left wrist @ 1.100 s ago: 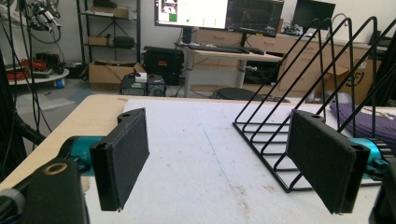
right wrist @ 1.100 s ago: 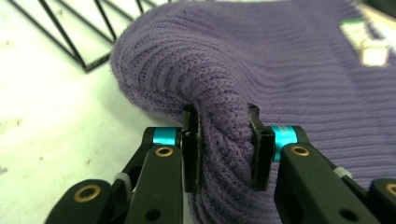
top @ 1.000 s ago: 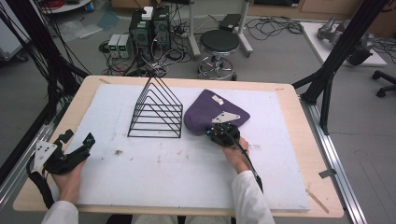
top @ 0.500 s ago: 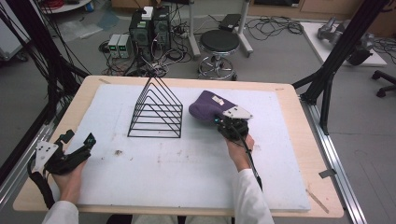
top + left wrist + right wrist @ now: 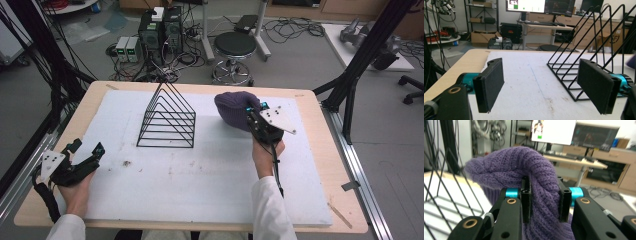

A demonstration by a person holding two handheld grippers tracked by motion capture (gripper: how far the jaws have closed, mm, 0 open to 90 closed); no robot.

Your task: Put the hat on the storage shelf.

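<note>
Beanie (image 5: 234,109) lengthwise toward wire rack (image 5: 167,119)

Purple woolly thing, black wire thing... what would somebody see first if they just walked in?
Probably the purple knitted hat, bunched up between the jaws of the right gripper, which is shut on it above the white mat at the table's far right. Next, the black wire rack, shaped like a triangle, standing on the mat left of the hat. The left gripper rests open at the near left edge, holding nothing.
</note>
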